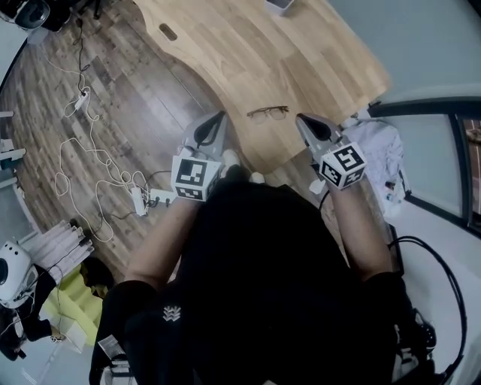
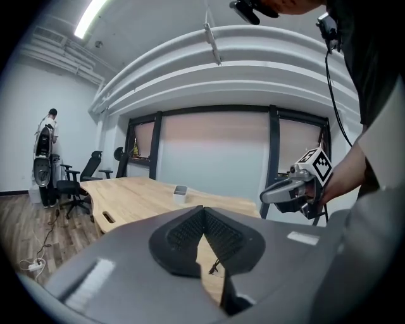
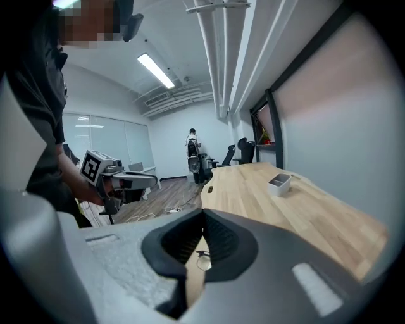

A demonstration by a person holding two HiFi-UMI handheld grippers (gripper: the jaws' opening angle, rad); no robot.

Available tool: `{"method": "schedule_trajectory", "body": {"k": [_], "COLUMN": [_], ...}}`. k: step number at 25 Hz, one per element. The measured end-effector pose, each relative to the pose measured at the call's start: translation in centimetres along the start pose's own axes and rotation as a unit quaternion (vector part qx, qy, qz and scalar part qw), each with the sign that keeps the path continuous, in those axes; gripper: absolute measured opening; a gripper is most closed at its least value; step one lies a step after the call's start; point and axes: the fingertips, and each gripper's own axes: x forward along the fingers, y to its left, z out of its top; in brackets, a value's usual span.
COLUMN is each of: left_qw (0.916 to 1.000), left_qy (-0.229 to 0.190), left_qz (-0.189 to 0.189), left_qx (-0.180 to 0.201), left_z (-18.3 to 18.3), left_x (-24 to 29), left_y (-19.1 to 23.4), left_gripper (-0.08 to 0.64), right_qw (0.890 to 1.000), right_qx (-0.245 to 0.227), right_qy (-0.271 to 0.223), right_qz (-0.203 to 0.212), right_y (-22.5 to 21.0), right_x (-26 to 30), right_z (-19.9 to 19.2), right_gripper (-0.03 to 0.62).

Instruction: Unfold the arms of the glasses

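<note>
A pair of thin-framed glasses (image 1: 267, 113) lies on the wooden table (image 1: 248, 53) close to its near edge. Whether its arms are folded is too small to tell. My left gripper (image 1: 222, 115) hovers just left of the glasses and my right gripper (image 1: 300, 118) just right of them; both point at the table with jaws shut and empty. In the left gripper view the pads (image 2: 218, 234) meet at the tip, and part of the glasses (image 2: 215, 266) shows below them. The right gripper view shows its closed pads (image 3: 221, 237) above the glasses (image 3: 201, 258).
A small white tray (image 1: 279, 4) sits at the table's far end. Cables and a power strip (image 1: 139, 199) lie on the wood floor to the left. Office chairs (image 2: 76, 183) and a standing person (image 2: 47, 130) are far off. A glass wall (image 1: 428, 165) runs on the right.
</note>
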Motion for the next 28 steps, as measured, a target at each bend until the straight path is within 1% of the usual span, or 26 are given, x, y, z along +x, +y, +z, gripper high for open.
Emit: {"method": "schedule_trajectory", "body": {"k": [4,6,8,10,12,15,17,20,23,28], "left_qw": [0.9999,0.9996,0.9991,0.9987,0.9993,1.0,0.9999,0.9993,0.9982,0.997], "left_qy": [0.007,0.013,0.014,0.014,0.008,0.006,0.013,0.03,0.043,0.053], "left_qz": [-0.013,-0.024,-0.032,-0.033,-0.023,-0.006,-0.002,0.015,0.026,0.036], "left_qx": [-0.001,-0.007,-0.025,-0.035,-0.028,-0.003,-0.001,-0.017,-0.034,-0.043], "left_z": [-1.1,-1.2,-1.2,-1.3,-1.4,-2.3,-3.3,-5.0,-6.2,-7.0], "left_x": [2.5,3.6,4.5,5.2,5.6,5.7,5.8,6.3,6.5,6.5], "left_y": [3.1,3.8,3.9,3.8,3.7,3.3,3.0,2.9,3.1,3.0], "left_gripper": [0.008,0.008,0.008,0.008,0.008,0.008,0.008,0.008,0.008,0.008], "right_qw": [0.999,0.998,0.997,0.996,0.995,0.993,0.989,0.981,0.972,0.96], "right_qx": [-0.039,-0.046,-0.055,-0.059,-0.061,-0.072,-0.092,-0.12,-0.129,-0.142], "right_qy": [0.029,0.038,0.05,0.06,0.067,0.077,0.092,0.119,0.144,0.18], "right_qz": [-0.002,0.011,0.027,0.039,0.047,0.058,0.072,0.1,0.135,0.162], "right_y": [-0.1,0.3,0.6,0.5,0.1,-0.1,0.1,-0.1,0.1,0.0], "right_x": [3.5,4.3,5.0,5.7,6.7,8.0,8.9,10.1,11.3,12.8], "right_z": [0.0,0.2,0.1,-0.3,-0.9,-2.3,-3.6,-5.7,-7.3,-9.1], "right_gripper": [0.0,0.0,0.0,0.0,0.0,0.0,0.0,0.0,0.0,0.0]}}
